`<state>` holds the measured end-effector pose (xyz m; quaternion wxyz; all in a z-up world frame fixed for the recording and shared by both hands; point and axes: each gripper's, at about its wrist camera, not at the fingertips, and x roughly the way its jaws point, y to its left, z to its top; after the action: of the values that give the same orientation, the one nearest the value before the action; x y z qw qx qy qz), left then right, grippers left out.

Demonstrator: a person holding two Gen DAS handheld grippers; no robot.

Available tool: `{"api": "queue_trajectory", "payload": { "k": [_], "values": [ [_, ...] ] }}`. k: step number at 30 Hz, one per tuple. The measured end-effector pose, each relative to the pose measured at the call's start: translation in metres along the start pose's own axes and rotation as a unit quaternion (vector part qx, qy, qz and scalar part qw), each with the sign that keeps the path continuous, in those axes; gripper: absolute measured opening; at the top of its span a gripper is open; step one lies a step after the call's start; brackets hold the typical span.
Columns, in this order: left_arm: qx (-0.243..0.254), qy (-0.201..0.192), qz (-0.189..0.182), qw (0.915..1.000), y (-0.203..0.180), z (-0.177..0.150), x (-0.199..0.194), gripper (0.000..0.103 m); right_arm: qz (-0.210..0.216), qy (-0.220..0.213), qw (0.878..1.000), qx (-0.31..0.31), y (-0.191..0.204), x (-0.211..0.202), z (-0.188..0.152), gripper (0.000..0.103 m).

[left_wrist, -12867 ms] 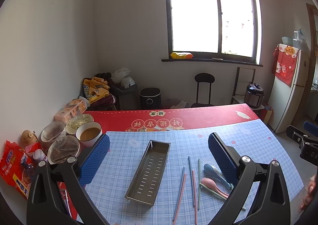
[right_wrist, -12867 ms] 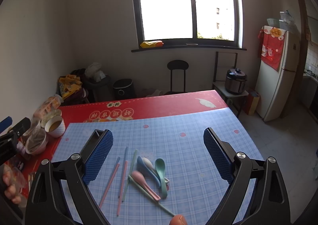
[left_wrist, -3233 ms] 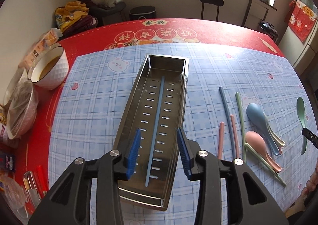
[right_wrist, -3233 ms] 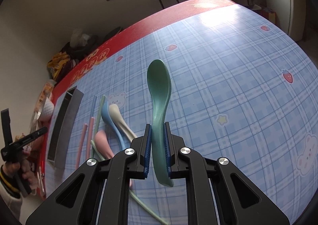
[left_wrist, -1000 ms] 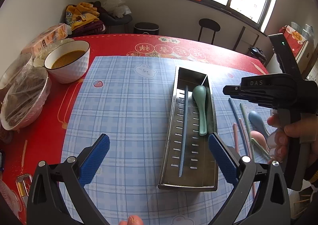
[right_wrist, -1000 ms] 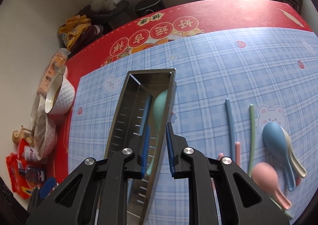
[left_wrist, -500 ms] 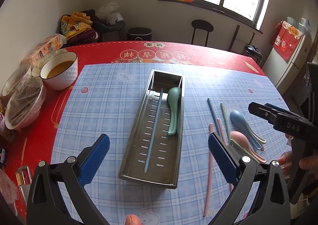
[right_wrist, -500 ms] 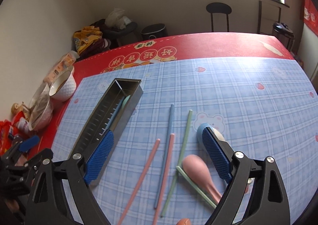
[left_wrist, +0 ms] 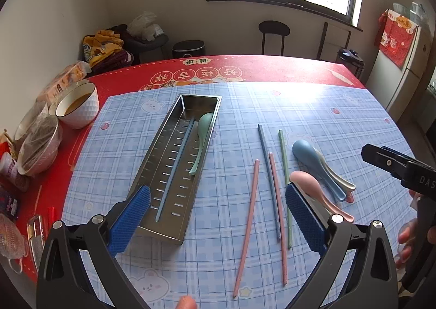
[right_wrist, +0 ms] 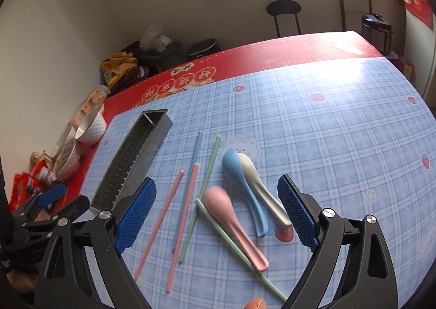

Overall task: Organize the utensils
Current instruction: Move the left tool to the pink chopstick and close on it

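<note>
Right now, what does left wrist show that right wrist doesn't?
Left wrist only: the steel tray's inside, holding a green spoon and a blue chopstick.

Right wrist only: a second green chopstick lying under the pink spoon, and the grey spoon in full.

Both: the steel tray, two pink chopsticks, the blue spoon, and each view's own gripper, open and empty.

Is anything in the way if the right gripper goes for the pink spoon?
Nothing covers the pink spoon from above, and the open right gripper hovers over it. But a green chopstick lies under it, touching its handle, so it might get grabbed or nudged too.
</note>
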<state>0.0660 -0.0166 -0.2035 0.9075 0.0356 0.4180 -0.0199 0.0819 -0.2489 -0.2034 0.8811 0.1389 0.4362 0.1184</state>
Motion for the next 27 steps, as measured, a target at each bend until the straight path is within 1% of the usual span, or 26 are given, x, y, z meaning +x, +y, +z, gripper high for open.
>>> {"api": "queue_trajectory", "payload": {
  "k": [3, 4, 6, 7, 8, 10, 11, 12, 14, 15, 17, 18, 19, 22, 24, 27],
  "values": [
    [-0.012, 0.011, 0.001, 0.9999, -0.004, -0.006, 0.004, 0.096, -0.020, 0.002, 1.000, -0.016, -0.009, -0.005, -0.006, 0.087],
    [-0.015, 0.018, -0.001, 0.9997, -0.005, -0.008, 0.005, 0.090, -0.027, 0.005, 0.999, -0.016, -0.014, -0.005, -0.009, 0.087],
    [-0.017, 0.032, -0.004, 0.9993, -0.008, -0.013, 0.010, 0.079, -0.028, 0.010, 1.000, -0.009, -0.024, -0.006, -0.014, 0.088],
    [-0.017, 0.039, -0.005, 0.9991, -0.010, -0.016, 0.012, 0.075, -0.029, 0.014, 0.999, -0.004, -0.029, -0.005, -0.016, 0.088],
    [-0.019, 0.045, -0.010, 0.9988, -0.012, -0.019, 0.015, 0.072, -0.030, 0.019, 0.999, -0.001, -0.033, -0.004, -0.018, 0.088],
    [-0.021, 0.057, -0.022, 0.9979, -0.016, -0.025, 0.021, 0.060, -0.035, 0.025, 0.999, 0.002, -0.040, -0.002, -0.021, 0.088],
    [-0.020, 0.064, -0.026, 0.9974, -0.018, -0.027, 0.024, 0.057, -0.036, 0.029, 0.999, 0.001, -0.043, -0.001, -0.023, 0.088],
    [-0.018, 0.070, -0.030, 0.9969, -0.021, -0.030, 0.027, 0.051, -0.039, 0.032, 0.999, 0.001, -0.046, 0.000, -0.025, 0.088],
    [-0.012, 0.083, -0.036, 0.9958, -0.026, -0.034, 0.035, 0.045, -0.044, 0.036, 0.998, 0.001, -0.051, 0.002, -0.028, 0.088],
    [-0.008, 0.088, -0.036, 0.9955, -0.028, -0.036, 0.038, 0.040, -0.044, 0.039, 0.998, 0.002, -0.053, 0.003, -0.028, 0.088],
    [-0.003, 0.097, -0.043, 0.9943, -0.030, -0.039, 0.047, 0.036, -0.049, 0.044, 0.998, 0.004, -0.057, 0.006, -0.030, 0.088],
    [0.000, 0.102, -0.046, 0.9937, -0.030, -0.041, 0.052, 0.031, -0.053, 0.047, 0.997, 0.004, -0.059, 0.007, -0.032, 0.088],
    [0.004, 0.108, -0.049, 0.9929, -0.030, -0.043, 0.059, 0.029, -0.055, 0.050, 0.997, 0.006, -0.061, 0.009, -0.032, 0.088],
    [0.023, 0.124, -0.061, 0.9902, -0.030, -0.048, 0.079, 0.029, -0.060, 0.055, 0.997, 0.010, -0.065, 0.012, -0.034, 0.087],
    [0.038, 0.133, -0.055, 0.9889, -0.030, -0.051, 0.089, 0.029, -0.062, 0.057, 0.996, 0.013, -0.067, 0.013, -0.035, 0.087],
    [0.041, 0.142, -0.060, 0.9872, -0.029, -0.052, 0.098, 0.026, -0.066, 0.059, 0.996, 0.018, -0.070, 0.014, -0.036, 0.087]
  ]
}}
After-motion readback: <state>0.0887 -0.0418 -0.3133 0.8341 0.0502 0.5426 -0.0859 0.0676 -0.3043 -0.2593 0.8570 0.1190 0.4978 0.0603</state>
